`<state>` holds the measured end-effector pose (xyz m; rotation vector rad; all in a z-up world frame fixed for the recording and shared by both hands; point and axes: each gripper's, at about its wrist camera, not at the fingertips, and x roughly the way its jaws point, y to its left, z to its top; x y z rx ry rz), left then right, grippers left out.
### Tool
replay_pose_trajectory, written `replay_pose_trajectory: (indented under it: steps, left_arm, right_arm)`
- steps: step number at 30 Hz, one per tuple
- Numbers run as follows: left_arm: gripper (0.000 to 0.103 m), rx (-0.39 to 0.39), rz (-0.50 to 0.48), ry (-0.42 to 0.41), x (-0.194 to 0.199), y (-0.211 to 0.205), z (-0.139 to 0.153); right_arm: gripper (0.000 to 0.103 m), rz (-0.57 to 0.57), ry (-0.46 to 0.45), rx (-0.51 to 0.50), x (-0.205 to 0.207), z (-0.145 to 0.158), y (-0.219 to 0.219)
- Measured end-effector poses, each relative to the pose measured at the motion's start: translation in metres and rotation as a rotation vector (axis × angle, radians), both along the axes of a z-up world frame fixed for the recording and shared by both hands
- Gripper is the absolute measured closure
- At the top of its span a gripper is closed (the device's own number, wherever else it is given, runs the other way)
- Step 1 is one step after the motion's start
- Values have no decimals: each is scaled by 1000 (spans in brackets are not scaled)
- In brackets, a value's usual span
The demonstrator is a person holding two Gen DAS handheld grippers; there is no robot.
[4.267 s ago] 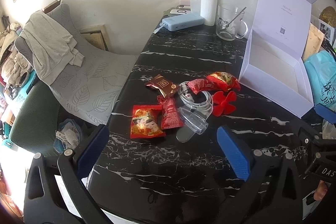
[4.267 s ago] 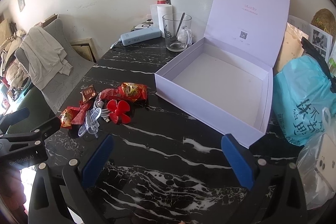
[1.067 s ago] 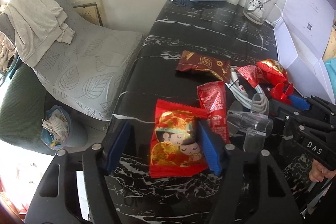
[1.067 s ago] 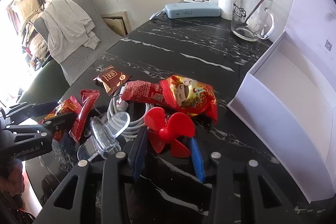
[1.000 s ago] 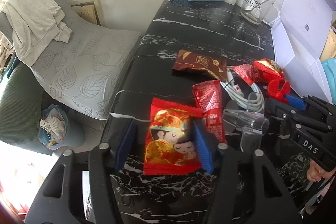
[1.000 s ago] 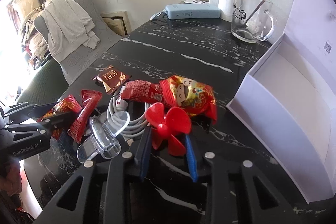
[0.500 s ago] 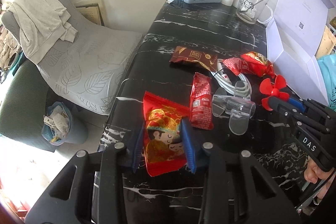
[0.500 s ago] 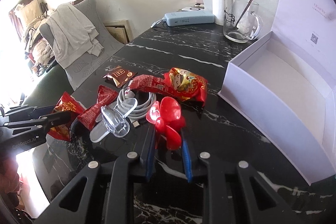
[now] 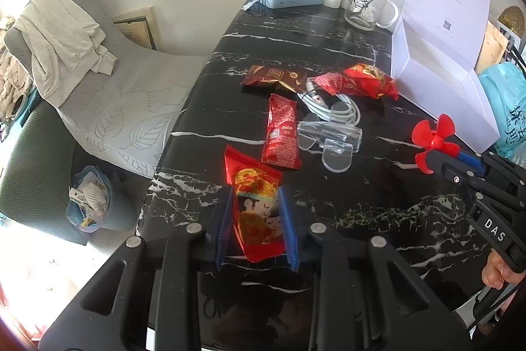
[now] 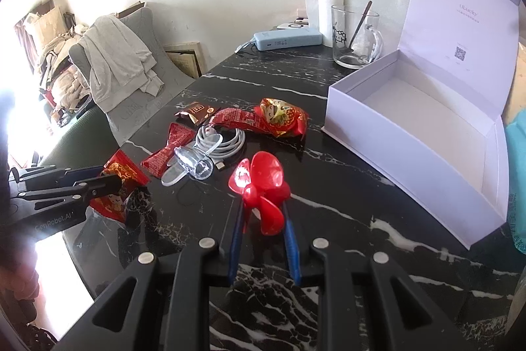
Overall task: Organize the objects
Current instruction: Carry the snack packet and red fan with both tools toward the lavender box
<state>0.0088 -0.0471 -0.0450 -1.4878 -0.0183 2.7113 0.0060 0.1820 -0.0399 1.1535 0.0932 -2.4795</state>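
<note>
We see a black marble-patterned table (image 10: 328, 219). On it lie a brown snack packet (image 9: 273, 76), a narrow red sachet (image 9: 282, 132), a coiled white cable (image 9: 332, 107), a clear plastic piece (image 9: 328, 138), perhaps a clip, and a red wrapped snack (image 9: 365, 81). Farther back stand an open white box (image 10: 411, 127), a glass mug (image 10: 356, 37) and a light-blue power bank (image 10: 287, 41).

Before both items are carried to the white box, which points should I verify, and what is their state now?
1. Left hand-held gripper shut on the red snack packet: ok.
2. Right hand-held gripper shut on the red propeller: ok.
3. White box lid open: ok.
4. Box interior free: ok.
5. Packet lifted off the black table: cannot tell.
6. Cable separate from the propeller: ok.
</note>
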Motion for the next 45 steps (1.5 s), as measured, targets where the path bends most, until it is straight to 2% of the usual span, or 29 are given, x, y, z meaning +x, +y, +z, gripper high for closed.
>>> replay_pose_trajectory:
  steps: [1, 3, 7, 12, 13, 15, 16, 17, 22, 29, 30, 33, 38, 41, 45]
  left_arm:
    - [77, 2, 2, 0, 1, 1, 0]
    - [91, -8, 22, 5, 5, 2, 3]
    - [92, -17, 0, 15, 9, 9, 10]
    - [91, -12, 3, 2, 8, 13, 1]
    - [88, -11, 10, 1, 8, 12, 1]
    - [74, -1, 21, -11, 6, 11, 0]
    - [61, 7, 19, -25, 6, 11, -2]
    - [53, 16, 12, -33, 6, 11, -3]
    - [42, -19, -14, -15, 8, 18, -6]
    - [43, -72, -52, -63, 3, 26, -26]
    - [44, -80, -55, -65, 3, 27, -28]
    - [65, -67, -68, -54, 5, 28, -26]
    - [65, -45, -78, -57, 4, 31, -21]
    - [68, -4, -76, -57, 4, 29, -14]
    - [74, -35, -83, -25, 3, 33, 0]
  right_arm:
    - [80, -8, 0, -2, 2, 1, 3]
    - [80, -19, 5, -11, 6, 3, 6]
    - [80, -32, 7, -18, 12, 3, 11]
    - [80, -41, -1, -20, 16, 2, 16]
    - [80, -41, -4, -21, 16, 2, 16]
    - [80, -38, -7, -20, 16, 1, 16]
    - [80, -37, -8, -19, 16, 1, 16]
    - [80, -36, -7, -18, 15, 1, 15]
    - [80, -27, -16, -11, 14, -2, 12]
    - [80, -25, -31, -5, 12, -6, 11]
    - [80, -26, -33, -5, 12, -7, 11]
    - [80, -26, -34, -7, 12, -6, 12]
    - [80, -24, -21, -10, 12, -3, 13]
    - [80, -24, -12, -15, 12, 1, 15]
    - [80, -25, 7, -24, 12, 7, 19]
